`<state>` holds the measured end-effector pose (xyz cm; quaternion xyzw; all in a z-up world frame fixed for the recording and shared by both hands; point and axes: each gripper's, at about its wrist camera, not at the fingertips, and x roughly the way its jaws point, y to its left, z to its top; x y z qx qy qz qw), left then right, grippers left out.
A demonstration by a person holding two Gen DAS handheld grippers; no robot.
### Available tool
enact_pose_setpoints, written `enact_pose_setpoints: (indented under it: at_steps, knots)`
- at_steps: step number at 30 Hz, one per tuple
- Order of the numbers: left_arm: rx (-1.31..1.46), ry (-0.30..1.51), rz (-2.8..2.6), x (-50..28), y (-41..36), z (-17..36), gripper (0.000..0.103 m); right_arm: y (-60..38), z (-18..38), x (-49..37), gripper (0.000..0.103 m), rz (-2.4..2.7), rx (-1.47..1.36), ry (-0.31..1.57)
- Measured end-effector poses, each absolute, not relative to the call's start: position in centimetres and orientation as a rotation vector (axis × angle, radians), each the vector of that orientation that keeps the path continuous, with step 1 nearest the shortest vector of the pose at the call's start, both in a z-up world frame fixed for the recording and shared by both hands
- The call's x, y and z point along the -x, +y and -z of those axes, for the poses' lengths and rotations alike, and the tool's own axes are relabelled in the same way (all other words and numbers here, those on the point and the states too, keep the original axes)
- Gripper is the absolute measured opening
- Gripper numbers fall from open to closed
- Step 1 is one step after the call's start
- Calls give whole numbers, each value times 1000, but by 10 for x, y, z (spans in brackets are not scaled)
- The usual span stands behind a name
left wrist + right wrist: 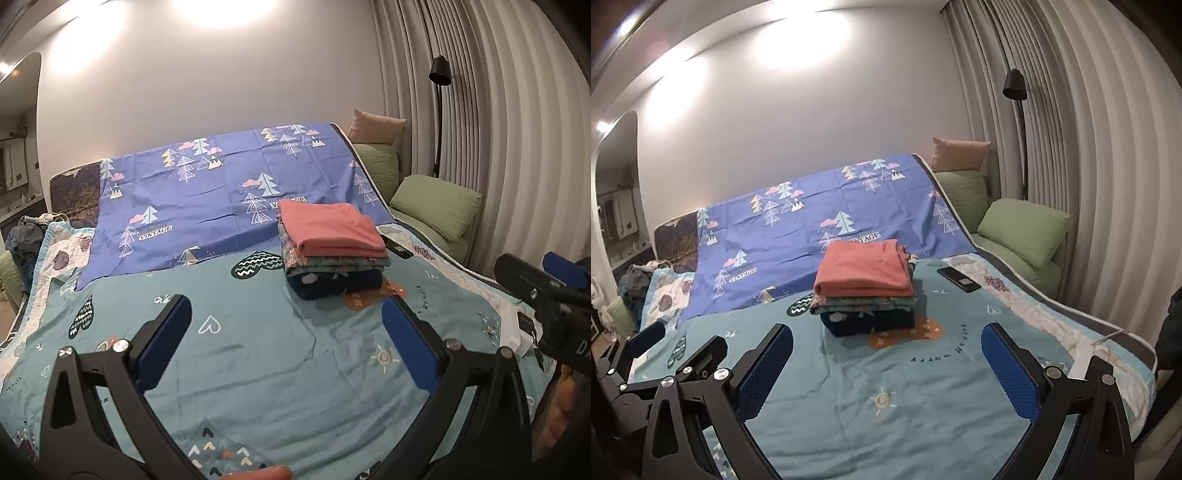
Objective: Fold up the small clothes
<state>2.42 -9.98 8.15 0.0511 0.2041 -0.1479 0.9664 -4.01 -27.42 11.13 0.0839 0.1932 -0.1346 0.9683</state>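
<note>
We see a phone (959, 279) on the teal sheet (849, 387), green pillows (1023, 230) and a lamp (1014, 85) by curtains (1089, 147).

Laundry heap (26, 236) half cut off.

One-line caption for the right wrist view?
Right gripper open and empty above the teal bedsheet, facing a folded clothes stack beside a black phone.

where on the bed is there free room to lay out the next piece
Free: the teal sheet between the open grippers and the folded stack, and left of the stack up to the purple sheet. Crowded: right of the stack, by the phone.
</note>
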Motion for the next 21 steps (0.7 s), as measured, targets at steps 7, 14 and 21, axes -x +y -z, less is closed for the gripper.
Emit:
enact_pose_setpoints:
  at_steps: [7, 14, 21]
  knots:
    - [-102, 410, 294, -20, -99, -82, 102, -264, -116, 45, 103, 275, -136, 394]
    - [-96, 400, 286, -14, -93, -82, 102, -257, -117, 49, 103, 259, -124, 400]
    - [-95, 409, 286, -12, -90, -84, 102, -254, -115, 50, 103, 254, -123, 409]
